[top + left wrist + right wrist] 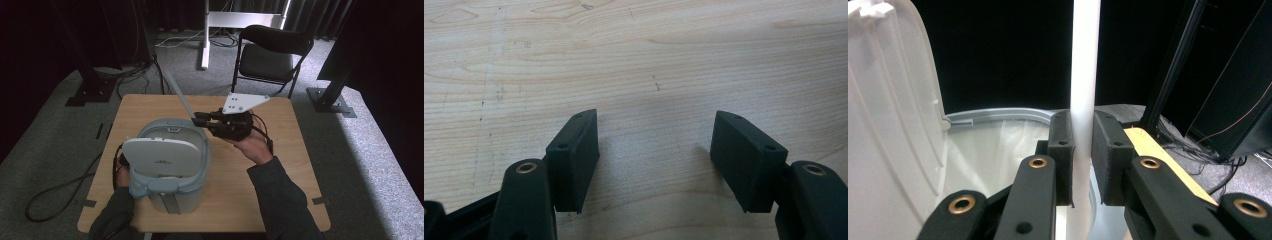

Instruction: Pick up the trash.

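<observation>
The right gripper, just right of the frame's middle in the high view, is clamped narrow on a long pale strip that slants from its jaws toward the upper left. In the right gripper view the same strip runs straight up the centre of the picture, pinched between the two black pads, with one end dropping out of sight below them. Below and left of the jaws sits the grey bin, its white lid tipped up and its mouth lined with a white bag.

The work looks like getting the strip into the bin. To do that well, I would keep the grip firm, bring the strip's lower end over the open mouth past the raised lid, and tilt it steeper before letting go, so that it does not catch on the rim.

The left gripper stands wide with nothing between its jaws, just above the bare wooden table. In the high view the person's left hand is tucked at the bin's left side in the lower left.
</observation>
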